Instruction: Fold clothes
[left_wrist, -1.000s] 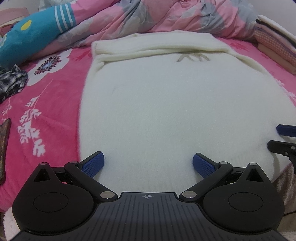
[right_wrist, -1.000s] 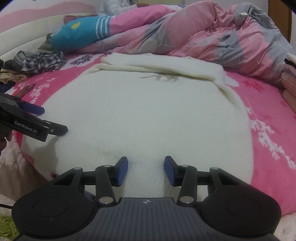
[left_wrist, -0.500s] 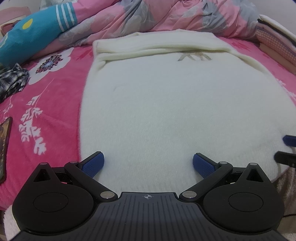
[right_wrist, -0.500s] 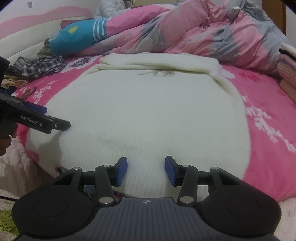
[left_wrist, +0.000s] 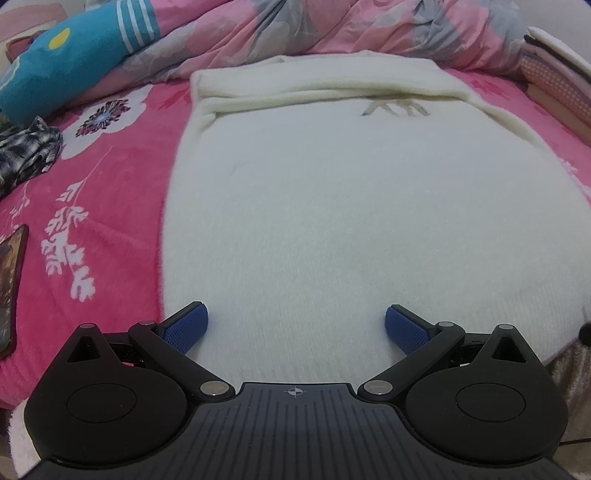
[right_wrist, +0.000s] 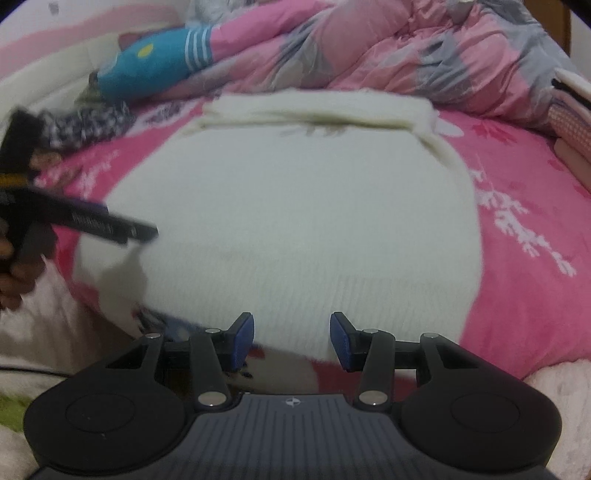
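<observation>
A cream knitted sweater (left_wrist: 332, 203) lies flat on the pink flowered sheet (left_wrist: 110, 221), its sleeves folded across the far end. My left gripper (left_wrist: 295, 325) stands wide open over the near hem, one blue pad on each side, nothing pinched. In the right wrist view the sweater (right_wrist: 295, 221) spreads ahead, and my right gripper (right_wrist: 291, 338) hangs just off its near hem at the bed's edge. Its jaws are opening, with no cloth pressed between the pads. The left gripper (right_wrist: 140, 230) shows from the side at the left, over the sweater's corner.
A pink and grey duvet (left_wrist: 332, 26) is bunched along the far side with a blue striped pillow (left_wrist: 74, 55). A checked garment (left_wrist: 26, 155) and a dark flat object (left_wrist: 11, 288) lie at the left. Folded clothes (left_wrist: 554, 81) are stacked at the right.
The right gripper has drawn back toward the bed's edge and its jaws have widened. Its fingers have slid out of the left wrist view's right side. The left gripper has kept still.
</observation>
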